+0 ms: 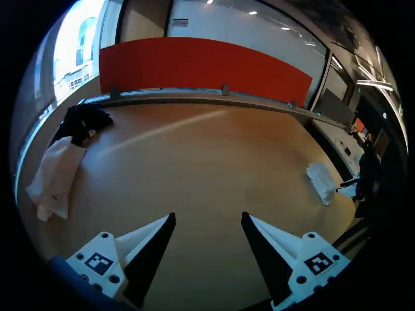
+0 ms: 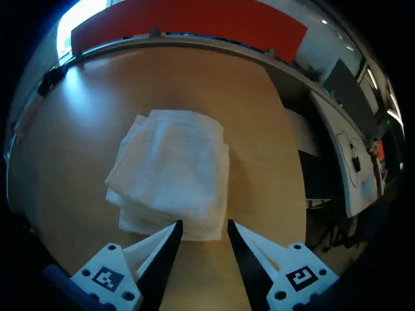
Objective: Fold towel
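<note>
A pale wooden tabletop (image 1: 207, 155) spreads wide, backed at 12 o'clock by a red partition (image 1: 202, 65). A bright window (image 1: 78, 57) glares at 10 o'clock, small ceiling lights (image 1: 252, 12) glow at 1, and a neighbouring desk (image 1: 337, 137) sits at 3.

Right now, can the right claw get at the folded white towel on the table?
Probably yes. The right claw is open and points straight at the towel, whose near edge lies right at its fingertips. Nothing else on the table near it looks likely to block the way.
</note>
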Motion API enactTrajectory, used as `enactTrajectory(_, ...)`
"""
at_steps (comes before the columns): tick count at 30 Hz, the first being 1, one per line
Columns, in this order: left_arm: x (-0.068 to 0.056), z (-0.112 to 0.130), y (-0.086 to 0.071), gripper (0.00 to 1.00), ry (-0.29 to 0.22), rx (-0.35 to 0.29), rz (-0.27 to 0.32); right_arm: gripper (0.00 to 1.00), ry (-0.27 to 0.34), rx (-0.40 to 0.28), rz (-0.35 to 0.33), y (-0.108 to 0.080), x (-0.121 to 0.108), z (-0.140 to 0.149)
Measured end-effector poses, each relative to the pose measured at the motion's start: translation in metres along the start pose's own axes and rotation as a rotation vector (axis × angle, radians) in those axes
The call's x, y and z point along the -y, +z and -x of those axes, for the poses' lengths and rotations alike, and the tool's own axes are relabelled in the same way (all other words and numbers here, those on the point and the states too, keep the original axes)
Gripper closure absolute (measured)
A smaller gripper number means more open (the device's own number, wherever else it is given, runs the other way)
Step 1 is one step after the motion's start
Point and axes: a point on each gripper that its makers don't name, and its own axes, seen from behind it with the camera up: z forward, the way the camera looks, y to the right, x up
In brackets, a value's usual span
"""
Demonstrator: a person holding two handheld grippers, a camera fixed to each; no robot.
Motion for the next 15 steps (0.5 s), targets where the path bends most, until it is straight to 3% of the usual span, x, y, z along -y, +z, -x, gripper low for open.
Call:
enactTrajectory(5, 0.002, -0.004, 0.0, 0.06, 0.009, -0.01, 0.003, 0.16, 0.022, -0.039, 0.004, -0.005, 0.003, -0.008)
enactTrajectory(15, 0.013, -0.014, 0.002, 0.06, 0.007, -0.044, -0.005, 0.16, 0.111, -0.239, 0.032, -0.028, 0.015, -0.055)
